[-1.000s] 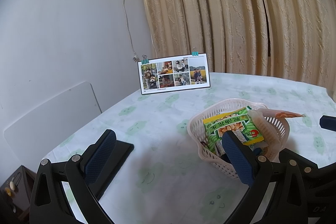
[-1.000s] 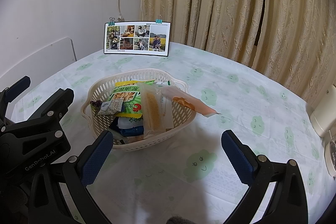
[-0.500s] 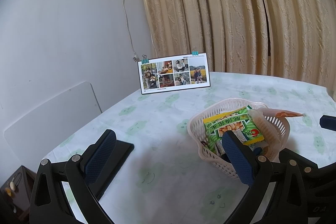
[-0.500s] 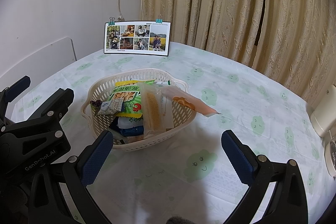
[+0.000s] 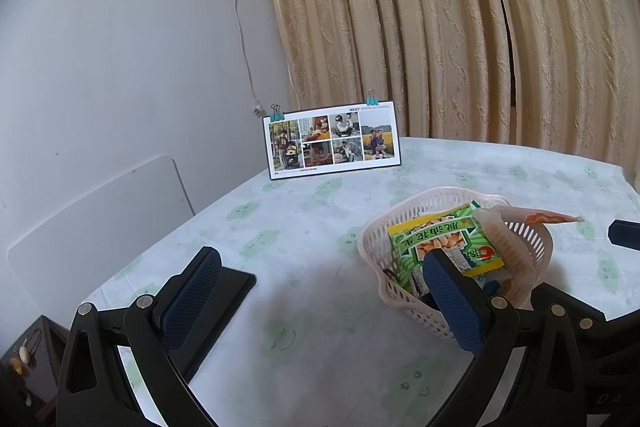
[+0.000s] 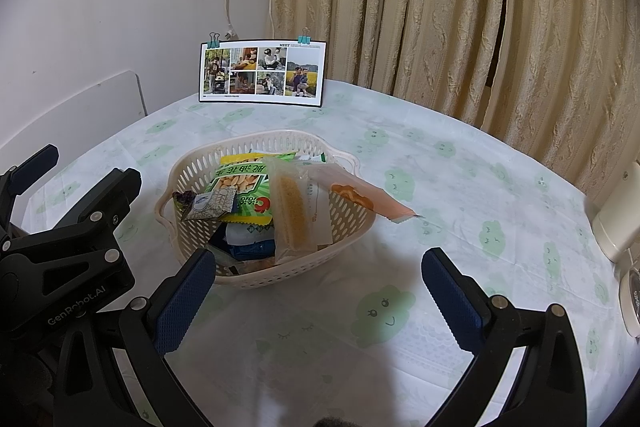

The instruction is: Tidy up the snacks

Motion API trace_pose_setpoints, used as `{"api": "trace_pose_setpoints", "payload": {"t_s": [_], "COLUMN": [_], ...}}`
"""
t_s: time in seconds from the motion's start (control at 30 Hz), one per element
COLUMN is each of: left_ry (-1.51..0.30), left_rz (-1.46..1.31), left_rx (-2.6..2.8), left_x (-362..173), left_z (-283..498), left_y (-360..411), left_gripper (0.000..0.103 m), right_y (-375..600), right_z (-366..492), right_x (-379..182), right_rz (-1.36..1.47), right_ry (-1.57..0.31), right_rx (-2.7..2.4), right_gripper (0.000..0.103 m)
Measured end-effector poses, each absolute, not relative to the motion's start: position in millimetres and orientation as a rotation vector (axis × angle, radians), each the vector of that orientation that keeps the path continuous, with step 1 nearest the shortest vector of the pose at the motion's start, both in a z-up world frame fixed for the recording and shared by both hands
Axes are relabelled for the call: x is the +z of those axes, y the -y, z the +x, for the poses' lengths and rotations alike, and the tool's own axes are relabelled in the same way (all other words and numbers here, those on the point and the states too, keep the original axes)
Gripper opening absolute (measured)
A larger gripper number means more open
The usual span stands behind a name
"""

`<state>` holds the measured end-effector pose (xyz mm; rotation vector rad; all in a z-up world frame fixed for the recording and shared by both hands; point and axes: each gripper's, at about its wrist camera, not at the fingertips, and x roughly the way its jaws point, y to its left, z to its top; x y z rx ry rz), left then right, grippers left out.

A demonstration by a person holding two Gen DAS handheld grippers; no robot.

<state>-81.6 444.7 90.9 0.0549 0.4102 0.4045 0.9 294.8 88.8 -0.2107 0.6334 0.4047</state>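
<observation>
Snacks [image 6: 256, 187] fill the basket [image 6: 200, 163] at frame centre; both the left gripper [image 5: 320, 299] and right gripper [image 6: 316, 291] hang spread and empty, so approach squarely.

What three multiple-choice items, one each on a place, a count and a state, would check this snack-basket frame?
1. Where does the photo card stand?
A. inside the basket
B. behind the basket, at the table's far edge
C. flat beside the right gripper

2. How many binder clips sit on the card's top edge?
A. one
B. two
C. four

3. How do the right gripper's jaws stand?
A. wide apart, holding nothing
B. closed on the peanut packet
C. closed on the basket rim

Key: 1 B, it stands upright beyond the white basket; 2 B, one teal clip near each top corner; 3 A, bare tablecloth shows between them.
</observation>
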Motion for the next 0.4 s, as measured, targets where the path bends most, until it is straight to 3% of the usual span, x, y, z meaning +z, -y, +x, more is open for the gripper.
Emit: {"api": "trace_pose_setpoints", "payload": {"t_s": [0.4], "left_ry": [-0.411], "left_rz": [0.056], "left_rx": [0.405], "left_x": [91.3], "left_z": [-82.0], "left_y": [-444.4], "left_gripper": [0.100], "right_y": [-293.2], "right_z": [2.7], "right_x": [89.1], "right_rz": [-0.217], "right_ry": [-0.634], "right_rx": [0.400], "right_gripper": [0.102]}}
